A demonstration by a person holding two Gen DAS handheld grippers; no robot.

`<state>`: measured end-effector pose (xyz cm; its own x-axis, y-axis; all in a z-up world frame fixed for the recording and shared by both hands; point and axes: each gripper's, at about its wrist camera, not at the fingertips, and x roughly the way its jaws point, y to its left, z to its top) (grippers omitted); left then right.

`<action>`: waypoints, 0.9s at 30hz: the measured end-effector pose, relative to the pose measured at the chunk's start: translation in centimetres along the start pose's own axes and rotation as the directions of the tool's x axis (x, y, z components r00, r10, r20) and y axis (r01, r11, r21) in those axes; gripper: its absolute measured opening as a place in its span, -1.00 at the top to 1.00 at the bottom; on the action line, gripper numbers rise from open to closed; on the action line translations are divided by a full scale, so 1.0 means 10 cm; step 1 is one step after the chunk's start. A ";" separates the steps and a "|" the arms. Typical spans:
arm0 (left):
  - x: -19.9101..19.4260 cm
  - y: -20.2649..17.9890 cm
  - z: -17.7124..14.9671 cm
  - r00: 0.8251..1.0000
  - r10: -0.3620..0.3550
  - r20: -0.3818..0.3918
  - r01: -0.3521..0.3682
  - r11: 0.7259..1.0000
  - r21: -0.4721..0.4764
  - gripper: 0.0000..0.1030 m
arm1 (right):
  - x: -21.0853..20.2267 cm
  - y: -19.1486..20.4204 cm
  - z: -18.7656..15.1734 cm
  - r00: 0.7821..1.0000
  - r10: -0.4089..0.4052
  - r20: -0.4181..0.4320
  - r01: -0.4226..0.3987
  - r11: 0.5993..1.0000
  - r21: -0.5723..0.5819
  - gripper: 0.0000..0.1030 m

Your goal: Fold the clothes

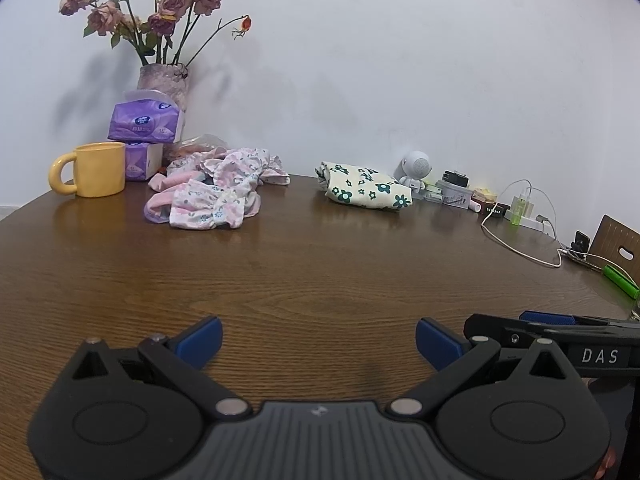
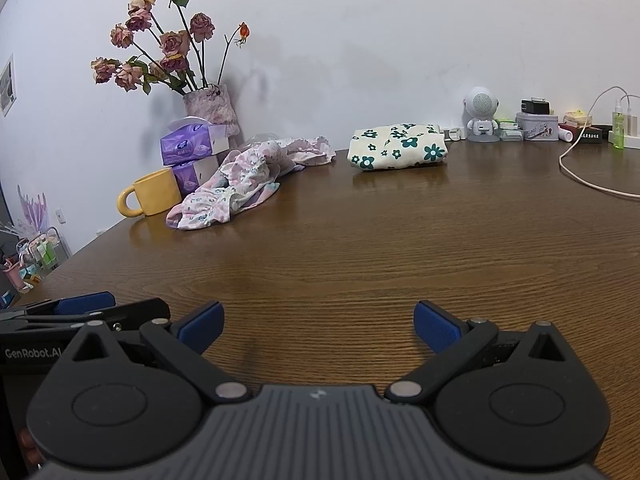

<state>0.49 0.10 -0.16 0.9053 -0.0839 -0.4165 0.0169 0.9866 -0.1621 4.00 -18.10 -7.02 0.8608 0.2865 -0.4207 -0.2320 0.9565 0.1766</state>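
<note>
A crumpled pink floral garment (image 1: 216, 190) lies in a loose heap near the desk's (image 1: 320, 272) far edge, beside a yellow mug (image 1: 98, 169). A folded cream garment with green flowers (image 2: 398, 146) rests further right. The left claw (image 1: 319, 340) and right claw (image 2: 319, 322) are spread wide, empty, above bare wood at the near edge.

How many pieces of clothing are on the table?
2 visible: a crumpled pink floral garment beside the yellow mug, and a folded cream floral one near the wall. The crumpled heap may hide more.
</note>
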 end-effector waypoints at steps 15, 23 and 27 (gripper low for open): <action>0.01 0.00 0.01 1.000 -0.002 0.001 0.002 1.000 0.002 -1.00 | 0.00 0.01 0.01 1.000 0.004 -0.006 -0.003 1.000 0.015 -1.00; 0.00 0.00 0.00 1.000 -0.004 0.003 0.003 1.000 0.002 -1.00 | 0.00 0.01 0.02 1.000 0.004 -0.004 -0.004 1.000 0.017 -1.00; 0.00 0.00 0.00 1.000 -0.005 0.004 0.005 1.000 0.002 -1.00 | 0.00 0.01 0.01 1.000 0.003 -0.003 -0.003 1.000 0.017 -1.00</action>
<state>0.50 0.06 -0.15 0.9069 -0.0879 -0.4120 0.0222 0.9866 -0.1618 4.01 -18.02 -6.85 0.8586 0.2899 -0.4229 -0.2272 0.9545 0.1931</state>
